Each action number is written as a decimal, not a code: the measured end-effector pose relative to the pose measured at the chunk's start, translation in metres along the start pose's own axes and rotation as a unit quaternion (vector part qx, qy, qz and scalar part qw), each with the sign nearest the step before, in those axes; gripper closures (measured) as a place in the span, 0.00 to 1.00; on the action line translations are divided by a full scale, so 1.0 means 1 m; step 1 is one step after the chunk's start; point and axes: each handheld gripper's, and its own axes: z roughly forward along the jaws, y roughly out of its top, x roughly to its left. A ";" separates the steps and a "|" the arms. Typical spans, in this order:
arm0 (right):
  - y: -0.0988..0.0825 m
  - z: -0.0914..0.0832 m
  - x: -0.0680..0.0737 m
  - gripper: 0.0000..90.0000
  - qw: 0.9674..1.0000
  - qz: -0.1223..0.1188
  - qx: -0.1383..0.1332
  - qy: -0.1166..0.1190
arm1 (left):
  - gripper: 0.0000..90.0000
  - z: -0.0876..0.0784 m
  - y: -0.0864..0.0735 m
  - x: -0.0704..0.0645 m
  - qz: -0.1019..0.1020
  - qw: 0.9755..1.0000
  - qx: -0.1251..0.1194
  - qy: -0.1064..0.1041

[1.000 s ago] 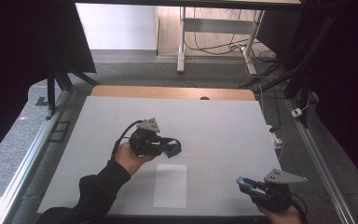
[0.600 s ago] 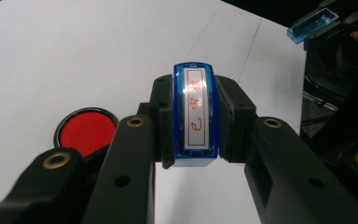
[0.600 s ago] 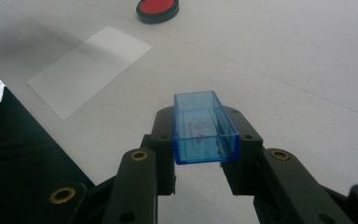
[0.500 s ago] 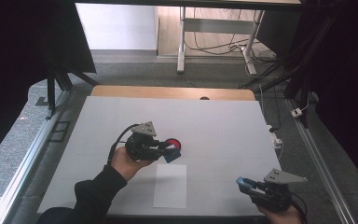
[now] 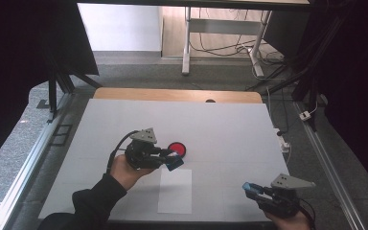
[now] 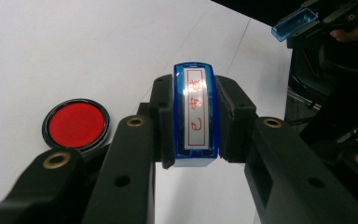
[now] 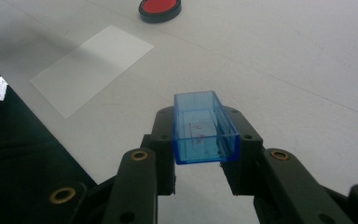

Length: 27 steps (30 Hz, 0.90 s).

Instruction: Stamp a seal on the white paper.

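My left gripper (image 5: 173,162) (image 6: 195,116) is shut on a blue rectangular stamp (image 6: 196,116), whose face with red characters points at the camera. It hovers just right of a round red ink pad (image 5: 177,149) (image 6: 76,124) (image 7: 160,8) in a black rim. A white sheet of paper (image 5: 175,190) (image 7: 91,67) lies flat below the stamp. At the table's front right my right gripper (image 5: 252,189) (image 7: 205,128) is shut on the stamp's clear blue cap (image 7: 204,127) (image 5: 251,187) (image 6: 294,23), open side up.
A white mat (image 5: 230,129) covers the table, with a wooden strip (image 5: 172,95) along the far edge. Metal rails (image 5: 326,163) run down both sides. A small white box (image 5: 283,142) sits at the mat's right edge.
The left hand has drawn back toward the front and left, so the red ink pad that its gripper covered now lies bare. The right gripper has kept still.
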 end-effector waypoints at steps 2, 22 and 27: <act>0.000 0.000 0.001 0.75 1.000 -0.003 -0.002 0.008 | 0.78 0.000 -0.001 -0.001 -0.001 1.000 0.003 0.004; 0.001 0.001 0.002 0.75 1.000 -0.006 0.001 0.004 | 0.78 0.009 -0.020 -0.010 -0.015 1.000 0.020 0.004; 0.001 0.001 0.002 0.75 1.000 -0.004 0.002 0.002 | 0.78 0.014 -0.023 -0.011 -0.015 1.000 0.026 0.005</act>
